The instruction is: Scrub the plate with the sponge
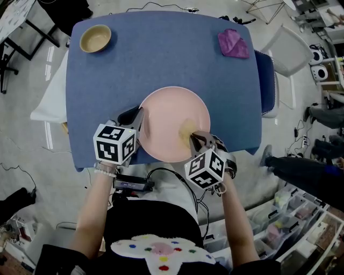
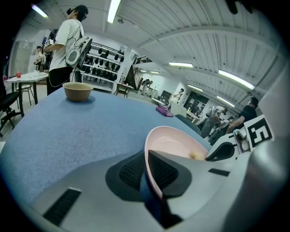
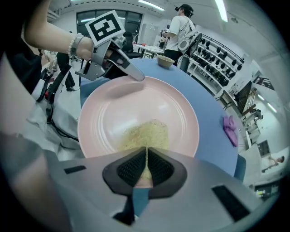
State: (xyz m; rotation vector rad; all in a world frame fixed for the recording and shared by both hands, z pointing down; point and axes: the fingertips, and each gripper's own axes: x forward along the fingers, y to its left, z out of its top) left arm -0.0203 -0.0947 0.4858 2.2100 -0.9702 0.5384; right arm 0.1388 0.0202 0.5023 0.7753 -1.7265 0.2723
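The table (image 1: 161,59) is covered in a blue, felt-like cloth that hangs a little over the near edge, where the person stands. Around it is a pale grey hard floor with loose cables (image 1: 13,171) trailing over it. To the right there are see-through storage bins (image 1: 293,212) near the person, and a white chair (image 1: 290,51) further along that side. Far off in the room stand dark shelves (image 2: 105,63) under long ceiling strip lights (image 2: 113,10). A person carrying a backpack (image 2: 68,38) stands by them, and more people are beyond the table's far end.

I can read no words or brand names. The cube on each gripper (image 1: 114,143) shows only black-and-white square patterns.

The plate (image 1: 166,115) is round, pale pink and shallow with a plain rim, and it sits at the middle of the table's near edge. The left gripper (image 2: 146,170) has its ribbed pads closed on the plate's left rim, one pad on each face. The right gripper (image 3: 146,167) pinches the sponge (image 3: 146,132) tight between its pads. The sponge is a flat, yellowish, grainy pad lying on the inside of the plate, on the near right part.

A tan bowl (image 1: 95,38) stands at the far left corner of the table. A crumpled purple cloth (image 1: 233,43) lies at the far right corner, well apart from the plate.
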